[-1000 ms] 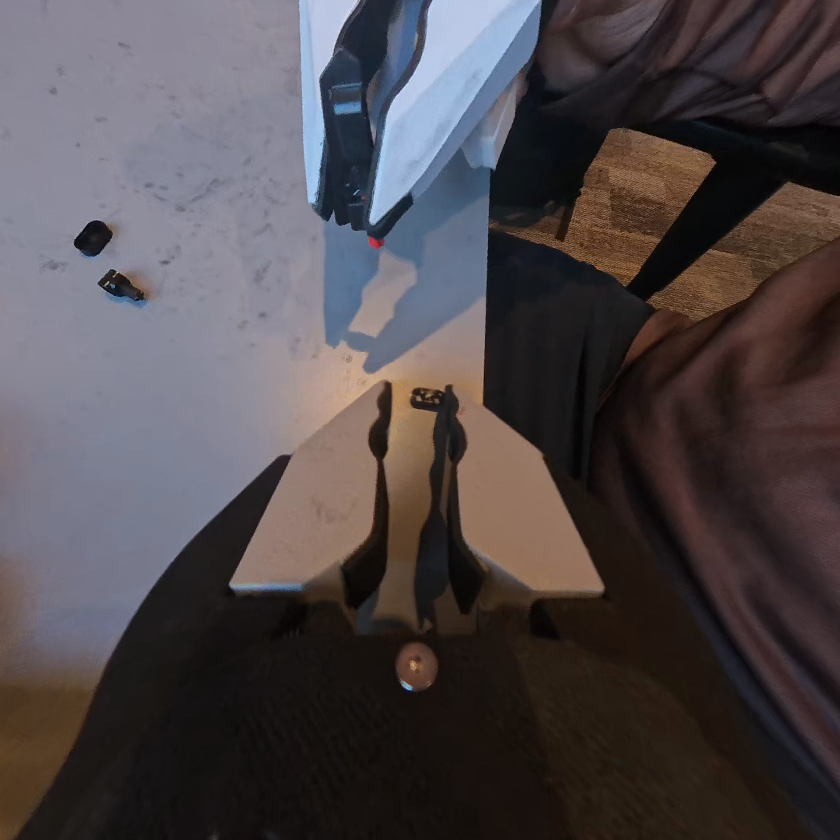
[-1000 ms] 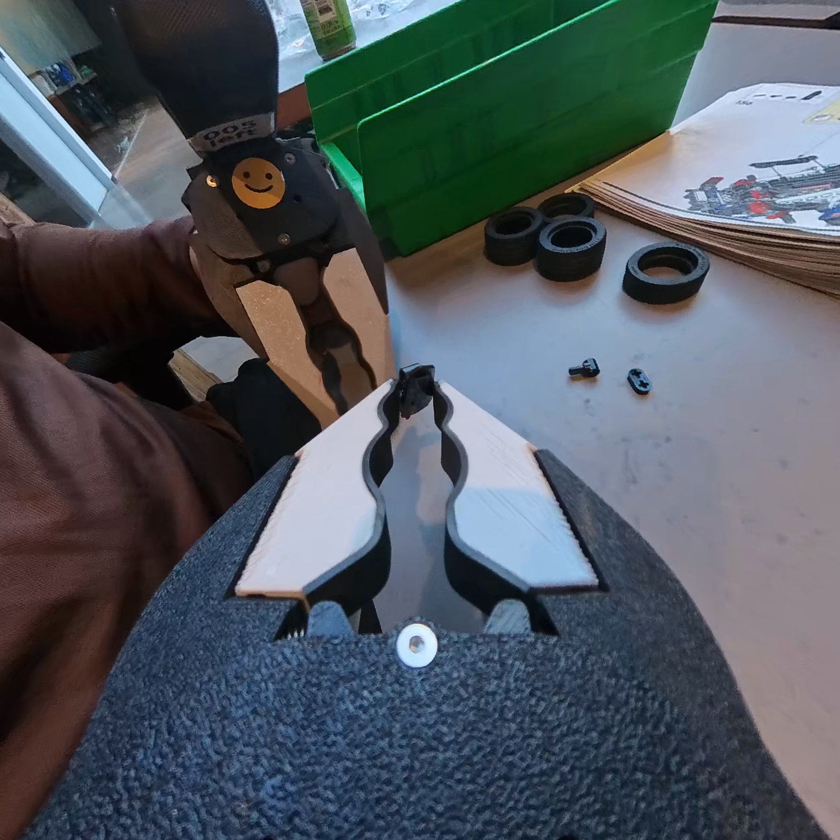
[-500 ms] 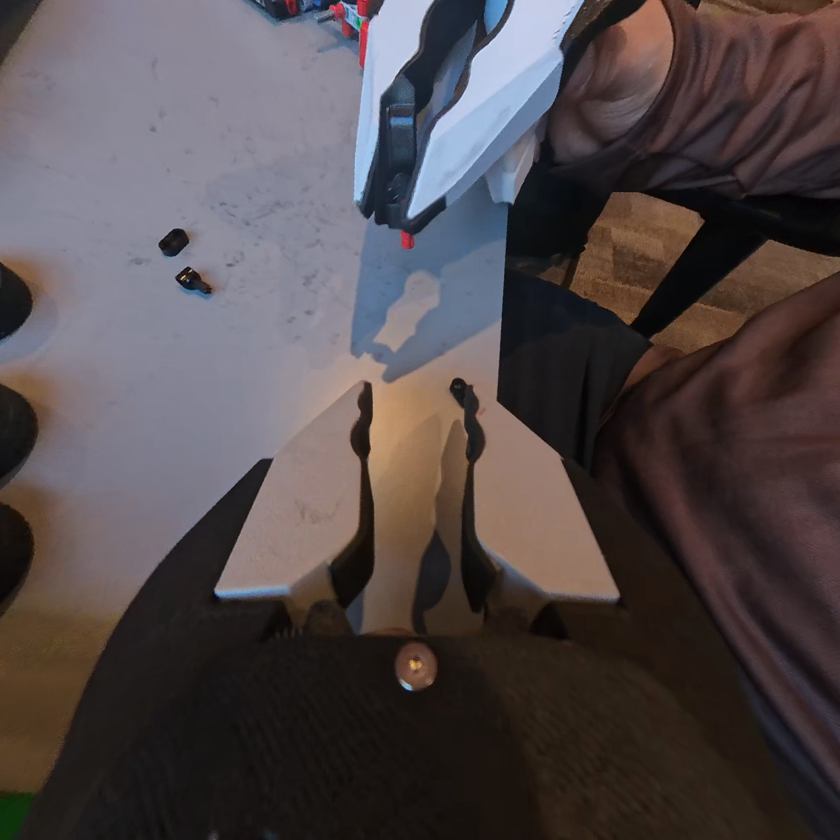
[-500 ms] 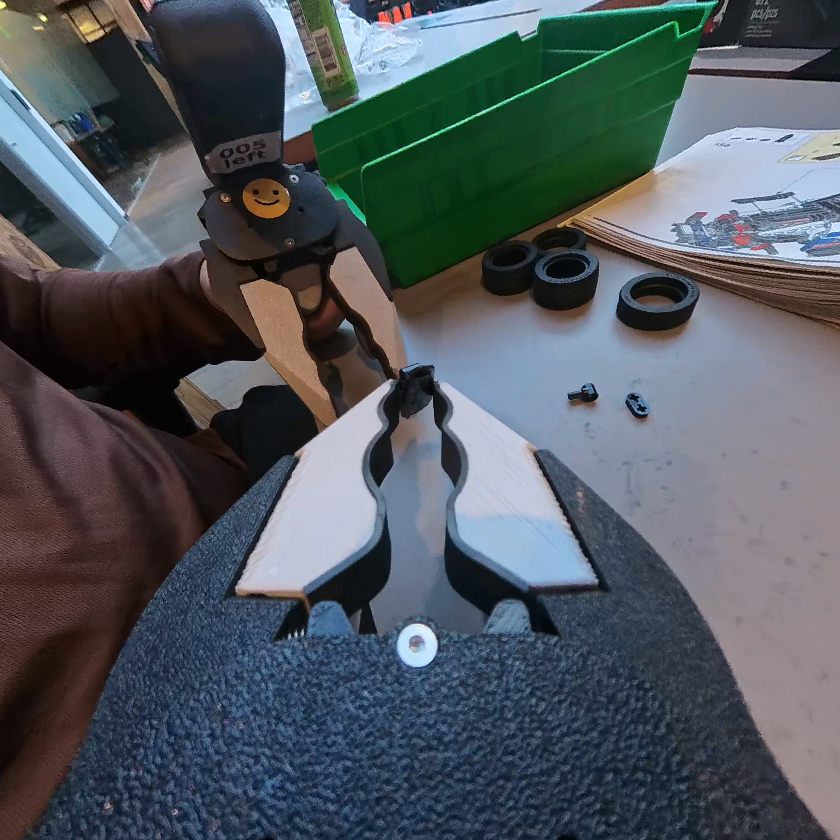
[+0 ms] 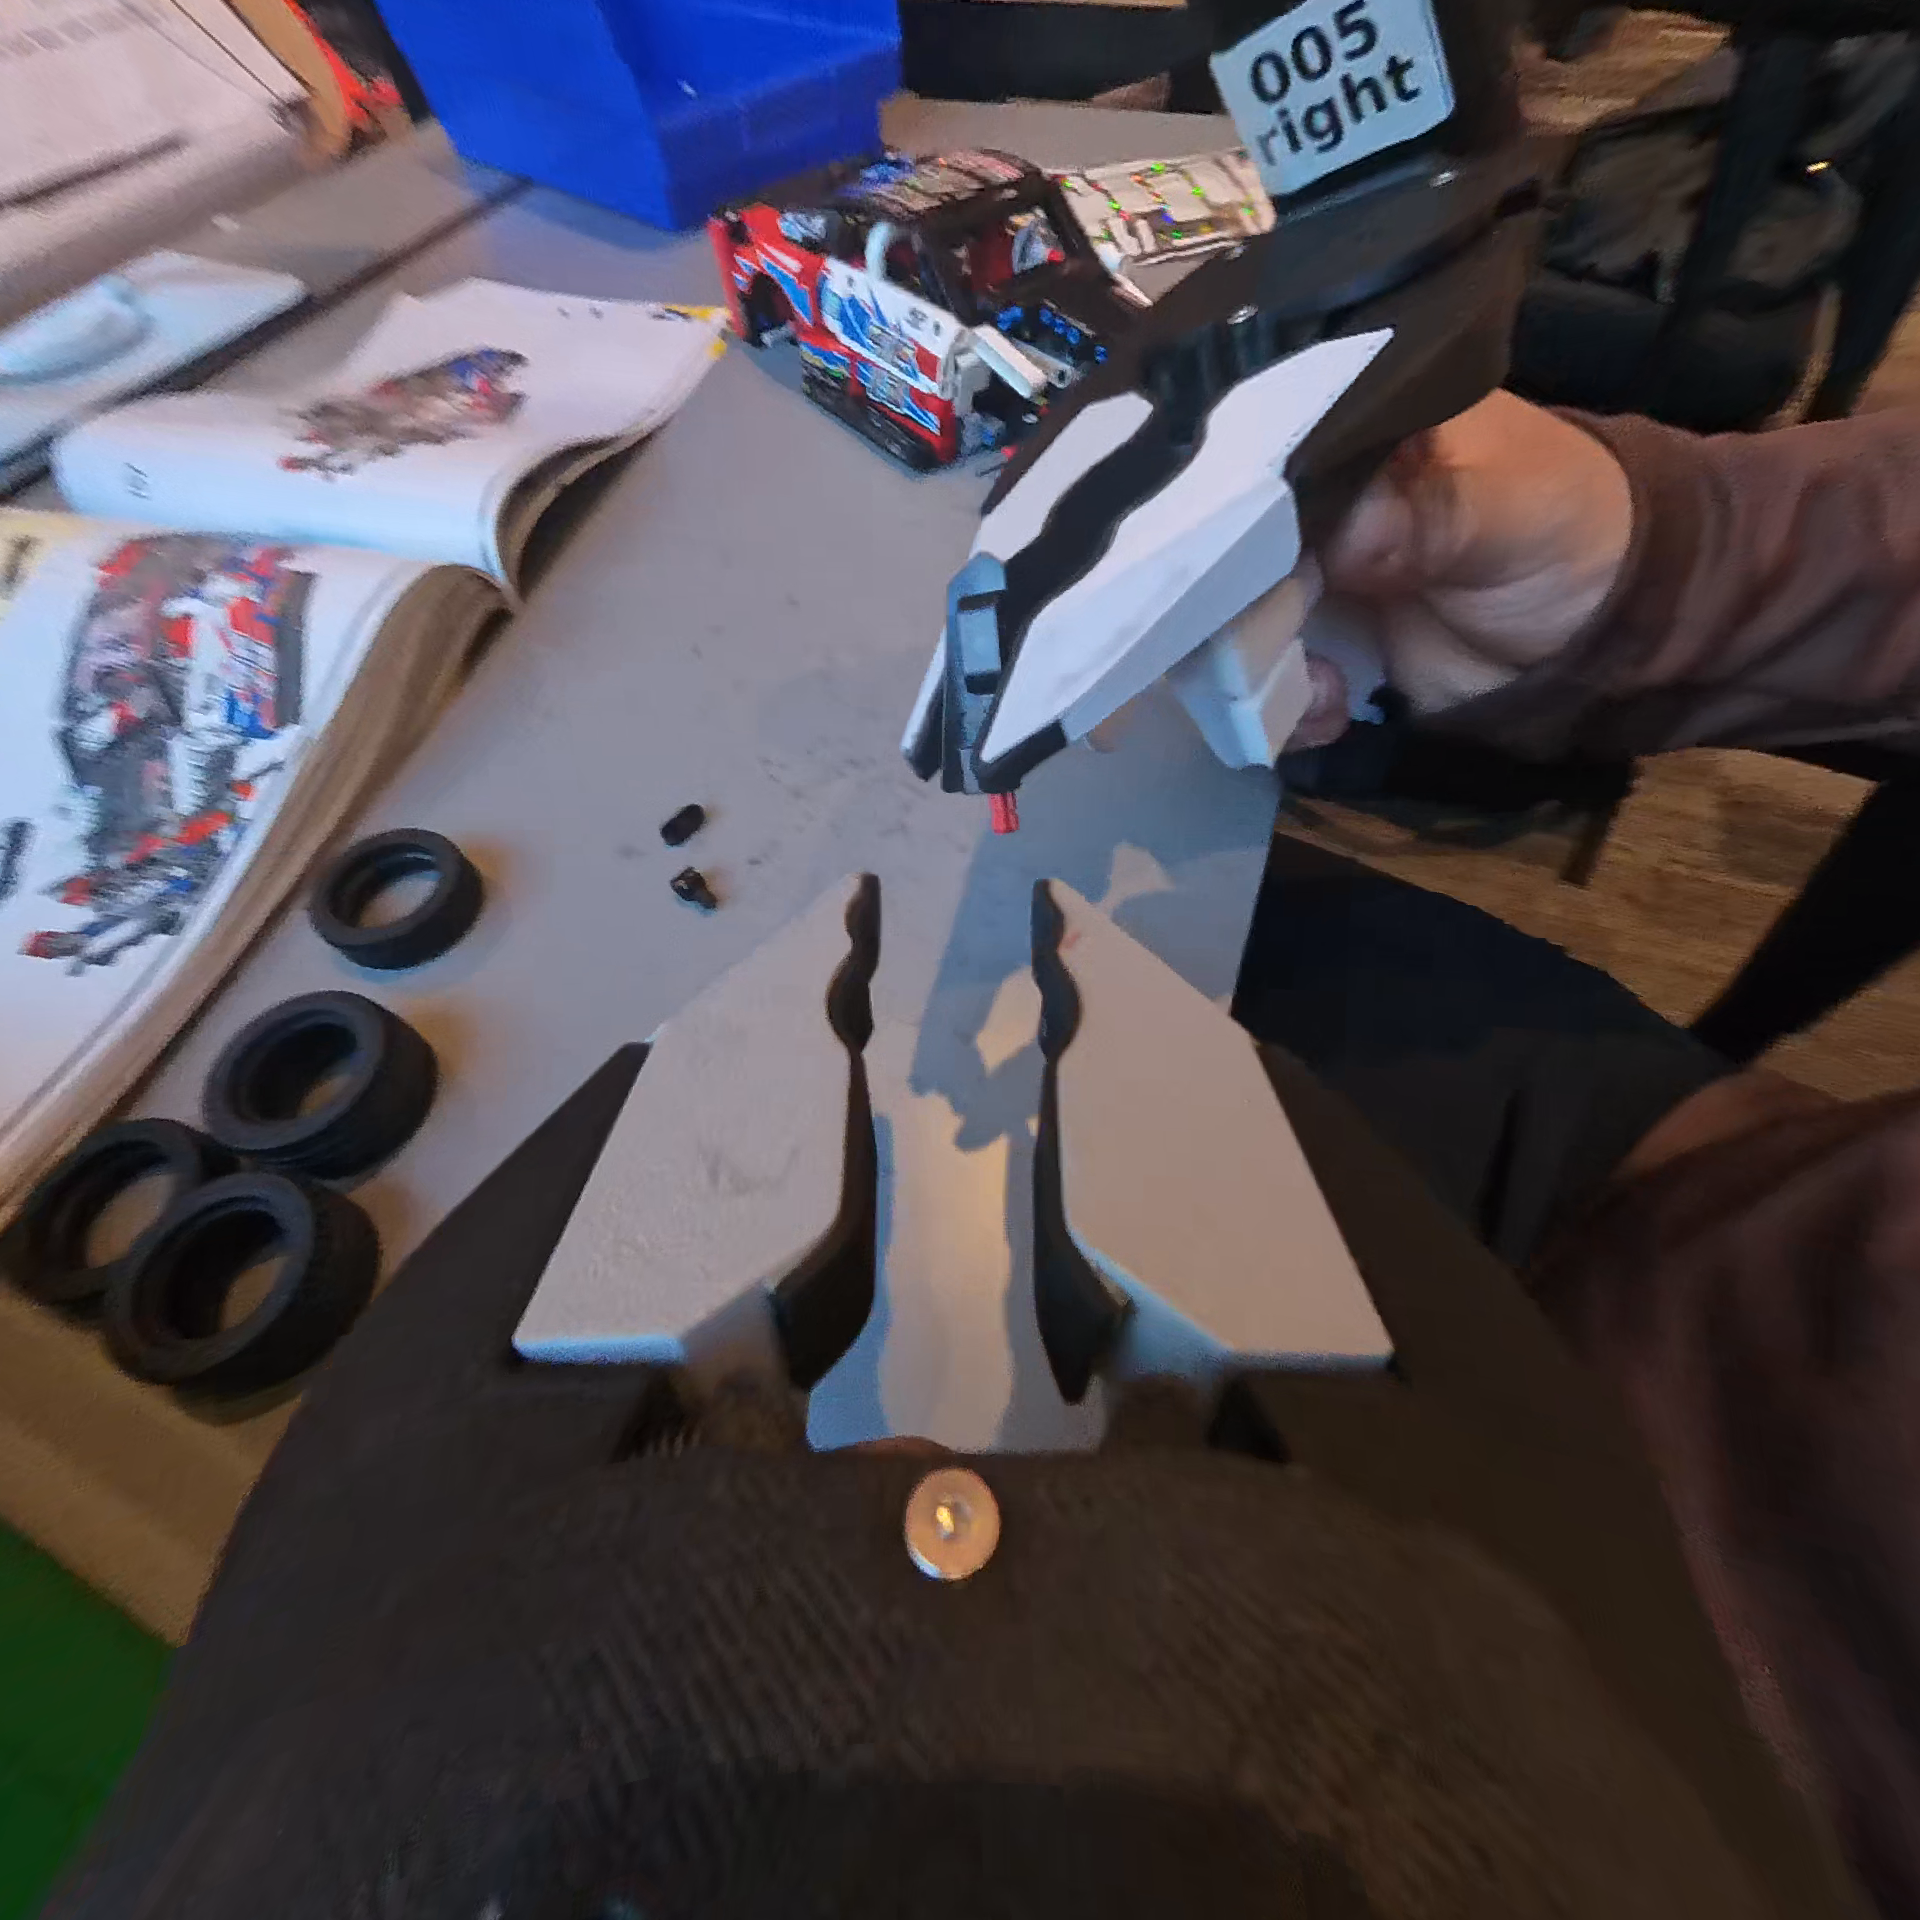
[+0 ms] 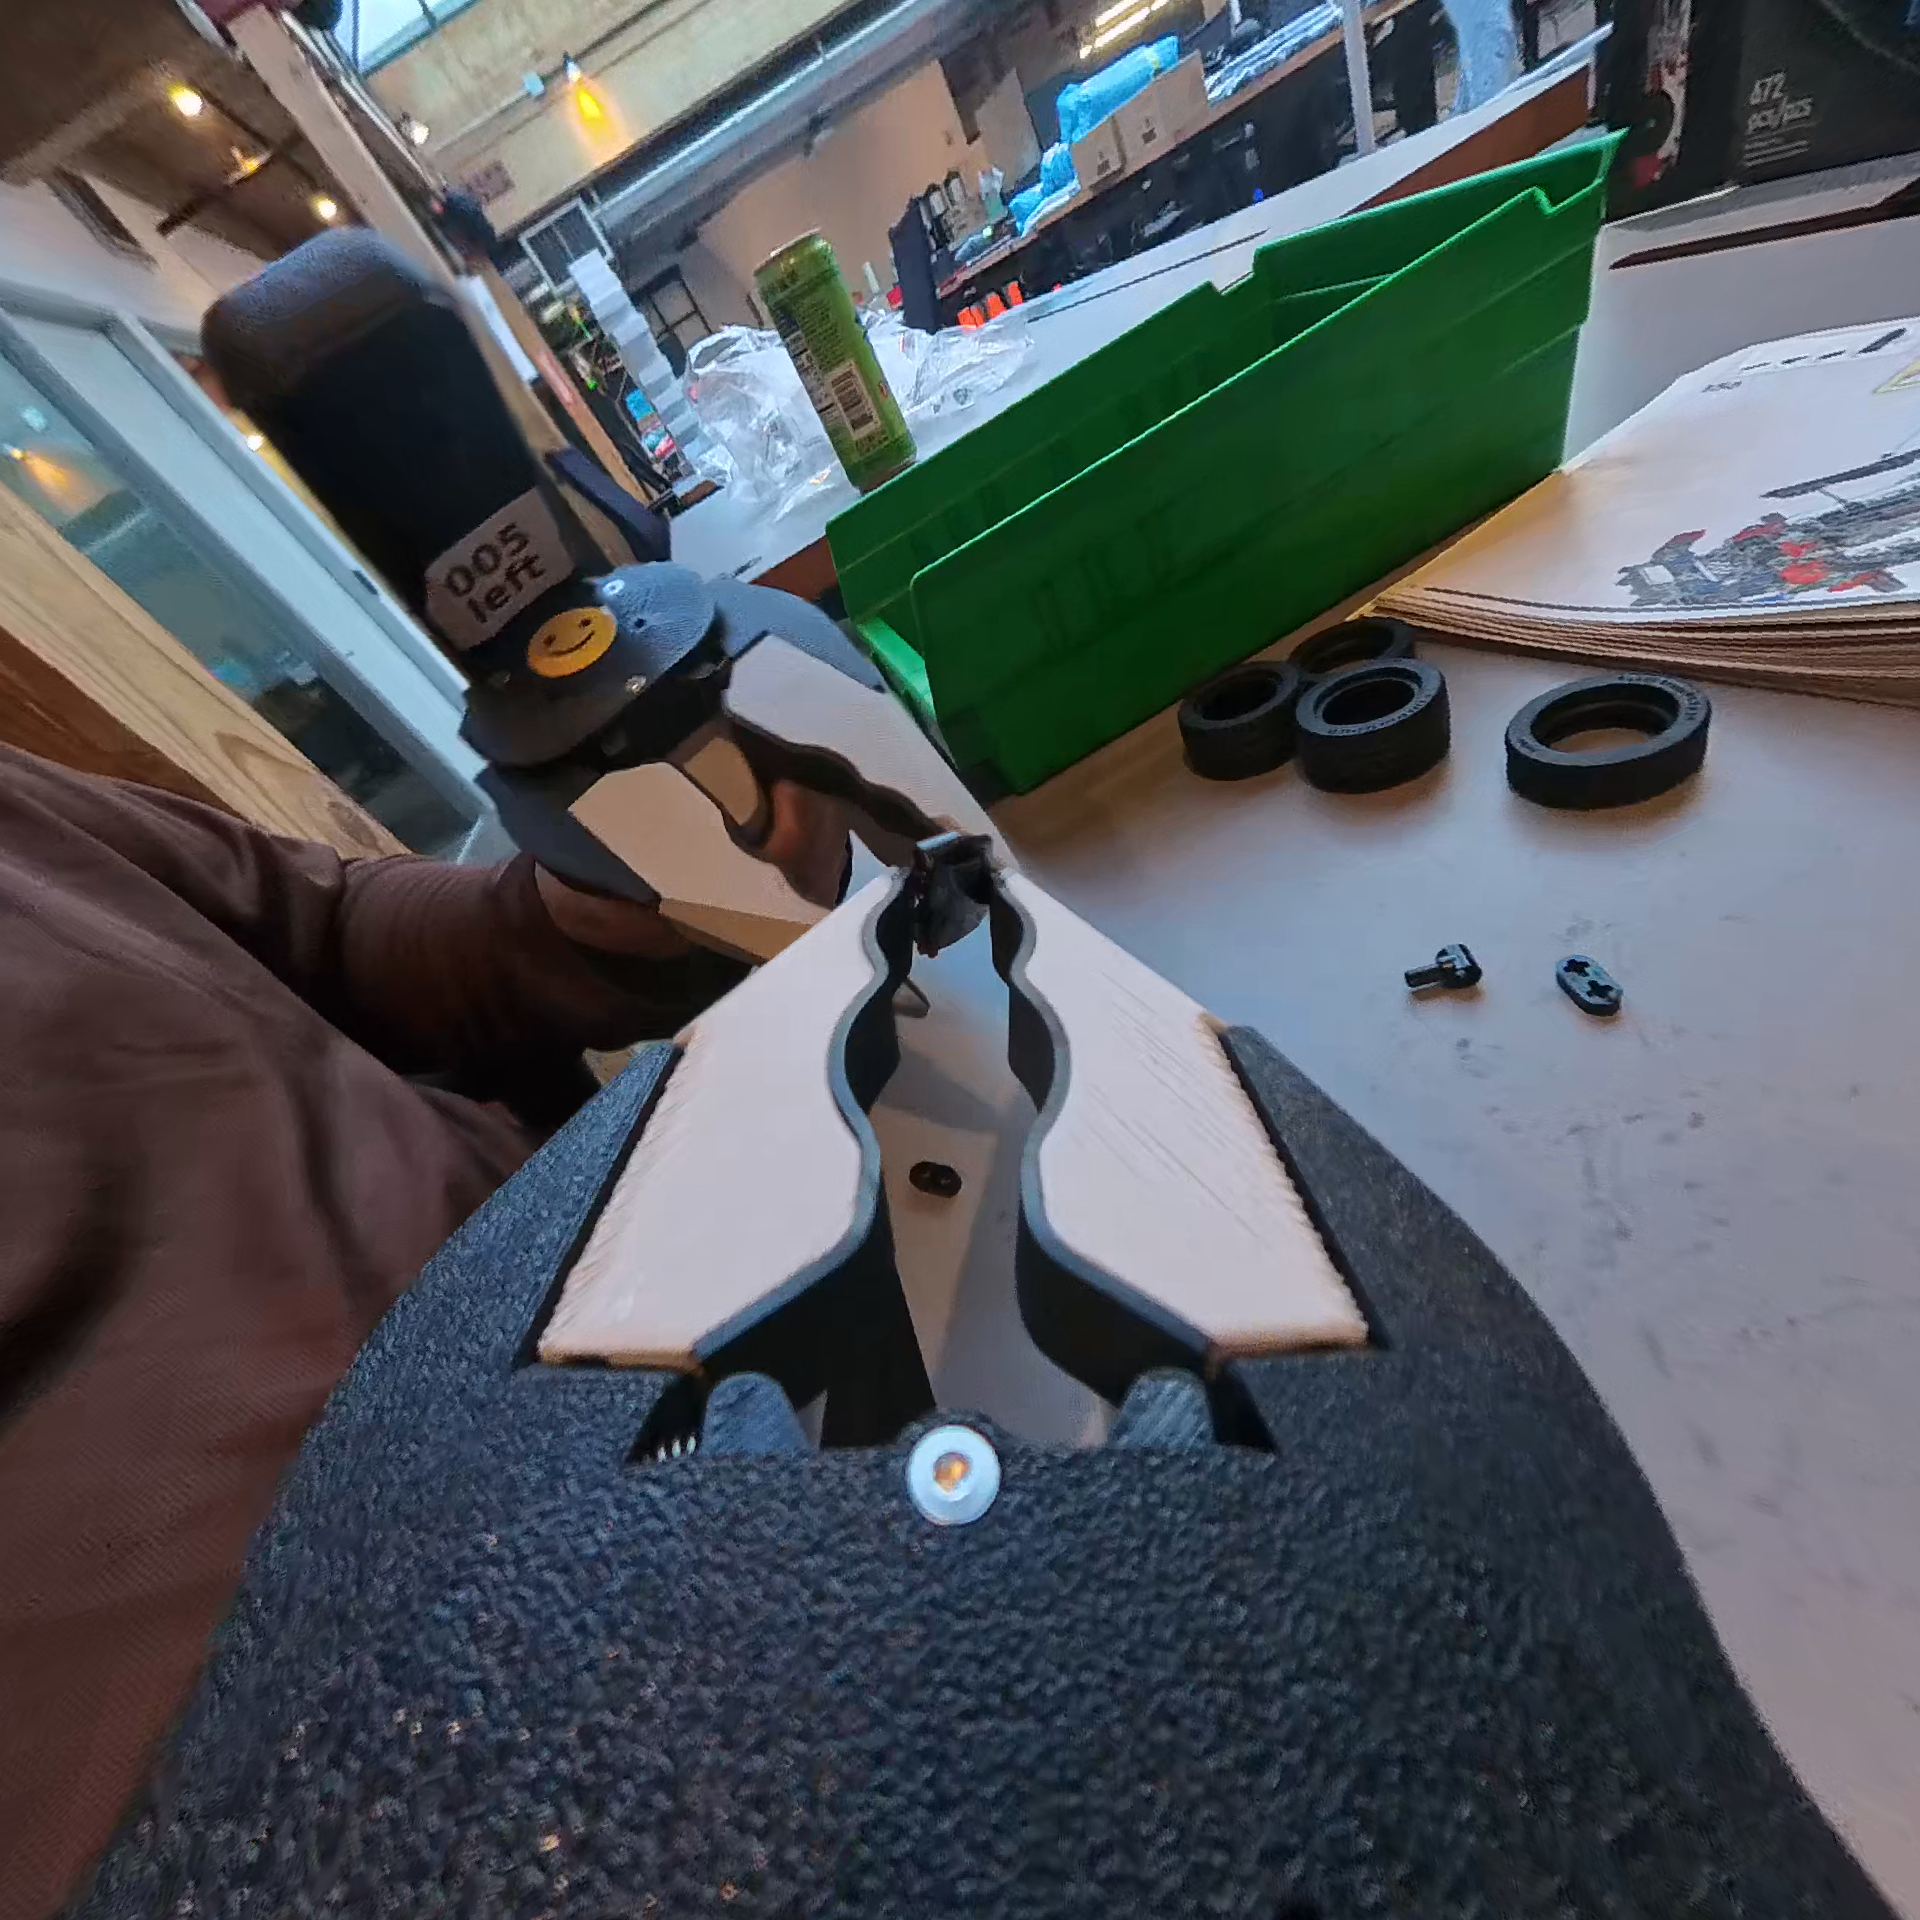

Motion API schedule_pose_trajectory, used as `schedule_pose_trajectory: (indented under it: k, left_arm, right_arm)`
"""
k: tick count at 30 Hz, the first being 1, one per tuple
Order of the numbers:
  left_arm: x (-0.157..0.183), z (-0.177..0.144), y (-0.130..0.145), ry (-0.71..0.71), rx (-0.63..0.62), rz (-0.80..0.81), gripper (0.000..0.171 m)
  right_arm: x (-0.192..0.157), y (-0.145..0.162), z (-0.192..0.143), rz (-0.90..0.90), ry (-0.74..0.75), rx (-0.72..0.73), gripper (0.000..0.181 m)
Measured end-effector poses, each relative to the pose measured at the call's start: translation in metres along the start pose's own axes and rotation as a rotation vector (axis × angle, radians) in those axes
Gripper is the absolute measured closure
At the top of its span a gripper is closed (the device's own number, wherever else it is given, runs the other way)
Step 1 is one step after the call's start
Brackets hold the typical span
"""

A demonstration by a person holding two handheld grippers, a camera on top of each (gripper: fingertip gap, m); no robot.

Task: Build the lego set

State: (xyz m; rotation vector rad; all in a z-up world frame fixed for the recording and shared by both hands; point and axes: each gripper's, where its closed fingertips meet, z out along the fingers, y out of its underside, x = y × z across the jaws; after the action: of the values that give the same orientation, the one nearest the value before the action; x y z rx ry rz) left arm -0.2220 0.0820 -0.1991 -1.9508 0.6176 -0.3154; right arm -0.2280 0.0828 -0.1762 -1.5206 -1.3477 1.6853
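My left gripper point(image 5: 954, 902) is open and empty, low over the grey table point(image 5: 727, 644). My right gripper point(image 6: 951, 883) is shut on a small black lego piece point(image 6: 948, 883). In the left wrist view the right gripper point(image 5: 951, 764) hangs just above and beyond my left fingertips, and a red pin point(image 5: 1003, 814) sticks out below its tips. A small black piece point(image 6: 934, 1177) lies on the table under the right gripper. Two more small black pieces point(image 5: 683, 823) point(image 5: 694, 886) lie to the left; they also show in the right wrist view point(image 6: 1444, 968) point(image 6: 1590, 982).
Several black tyres point(image 5: 395, 899) point(image 5: 317, 1081) point(image 5: 239, 1278) lie left, beside open instruction booklets point(image 5: 156, 707). A red, white and blue lego truck point(image 5: 914, 312) and a blue bin point(image 5: 644, 94) stand at the back. A green bin point(image 6: 1195, 520) and a green can point(image 6: 831, 364) are nearby. The table edge point(image 5: 1252, 852) is close on the right.
My left gripper has opened and let go of the small black piece it held a second ago. It has tilted up, so more of the table shows. The right gripper stays shut on its piece.
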Motion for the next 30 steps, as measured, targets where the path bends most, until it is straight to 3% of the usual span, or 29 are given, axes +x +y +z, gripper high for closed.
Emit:
schedule_pose_trajectory:
  k: [8, 13, 30]
  left_arm:
    - [0.003, 0.006, -0.008, -0.109, 0.008, 0.119, 0.155]
    - [0.001, 0.008, -0.013, -0.153, 0.016, 0.159, 0.169]
    - [-0.004, -0.005, -0.005, -0.07, 0.053, 0.063, 0.171]
  right_arm:
    - [0.008, -0.003, 0.001, 0.113, 0.024, 0.054, 0.167]
    - [0.009, -0.003, 0.002, 0.116, 0.04, 0.056, 0.167]
    - [0.008, -0.001, 0.001, 0.001, 0.066, 0.008, 0.159]
